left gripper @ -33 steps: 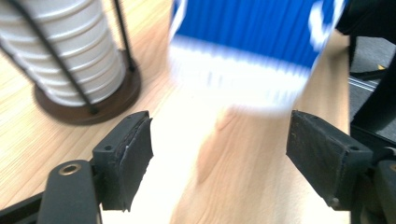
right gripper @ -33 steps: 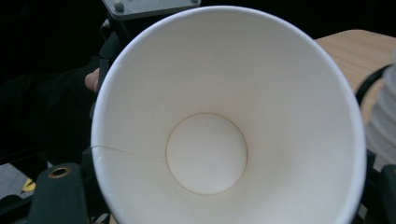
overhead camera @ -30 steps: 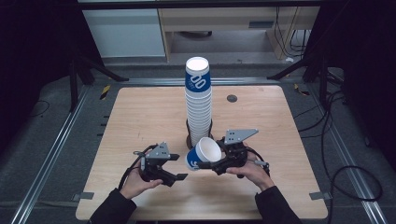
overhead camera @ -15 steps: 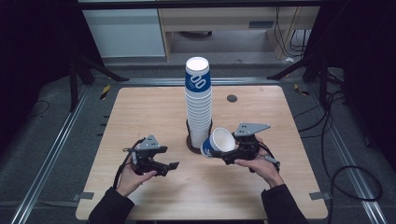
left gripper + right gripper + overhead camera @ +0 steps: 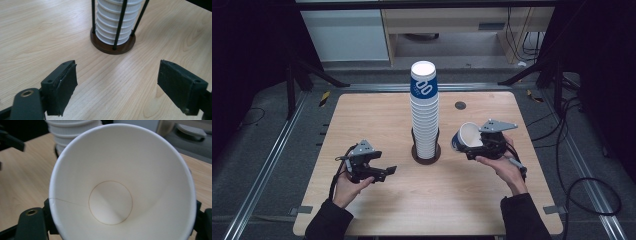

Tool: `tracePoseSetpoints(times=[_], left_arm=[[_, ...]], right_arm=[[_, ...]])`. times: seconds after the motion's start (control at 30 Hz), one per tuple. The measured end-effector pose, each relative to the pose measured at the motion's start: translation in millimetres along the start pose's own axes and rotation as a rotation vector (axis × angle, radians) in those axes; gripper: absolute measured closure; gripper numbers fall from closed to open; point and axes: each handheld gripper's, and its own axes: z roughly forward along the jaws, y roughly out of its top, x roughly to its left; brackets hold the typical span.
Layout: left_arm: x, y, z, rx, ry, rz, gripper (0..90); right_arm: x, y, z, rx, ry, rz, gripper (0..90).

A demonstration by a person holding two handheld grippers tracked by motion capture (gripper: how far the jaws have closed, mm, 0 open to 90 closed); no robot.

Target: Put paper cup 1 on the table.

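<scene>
A tall stack of blue-and-white paper cups point(image 5: 424, 110) stands in a holder with a brown round base point(image 5: 426, 156) and black rods at the middle of the wooden table point(image 5: 362, 115). My right gripper point(image 5: 472, 147), to the right of the stack, is shut on a single paper cup point(image 5: 468, 135) that lies tilted with its mouth up and left. In the right gripper view the cup's white inside point(image 5: 122, 185) faces the camera, with the stack point(image 5: 72, 130) behind it. My left gripper point(image 5: 384, 174) sits left of the base; its jaws have just been opening, and my left gripper point(image 5: 117, 87) has nothing between them, facing the stack point(image 5: 115, 22).
A small dark round grommet point(image 5: 460, 105) sits in the table behind the stack. Black stand legs point(image 5: 317, 75) and cables point(image 5: 582, 185) lie on the floor around the table. Cabinets point(image 5: 347, 30) stand beyond the far edge.
The right gripper has carried the cup to the right and a little up, away from the front of the stack. The left gripper has drawn off to the left and its jaws have spread.
</scene>
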Motion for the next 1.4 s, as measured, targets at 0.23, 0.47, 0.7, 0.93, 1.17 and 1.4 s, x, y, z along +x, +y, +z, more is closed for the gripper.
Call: tracePoseSetpoints(times=[0.23,0.47,0.7,0.93,1.17,1.4], left_arm=[[5.5,-1.2,-2.9,-0.004,0.029,-0.016,14.3],[10.3,-2.0,-5.2,-0.005,0.052,-0.031,14.0],[12.9,-2.4,-7.0,-0.006,0.072,-0.037,14.1],[12.6,-2.7,-6.0,-0.002,0.075,-0.033,14.2],[12.5,-3.1,-5.2,0.003,0.075,-0.029,14.1],[12.0,-3.5,-4.5,0.006,0.076,-0.026,14.0]], right_arm=[[-24.0,1.0,6.3,0.079,-0.122,0.029,19.8],[-43.4,0.3,13.3,0.146,-0.192,0.041,19.7],[-61.2,-6.7,21.1,0.237,-0.239,0.074,19.7],[-73.9,-20.6,29.6,0.304,-0.259,0.115,19.6],[-78.5,-28.3,37.3,0.371,-0.263,0.118,19.3],[-79.7,-33.1,44.0,0.405,-0.252,0.124,18.9]])
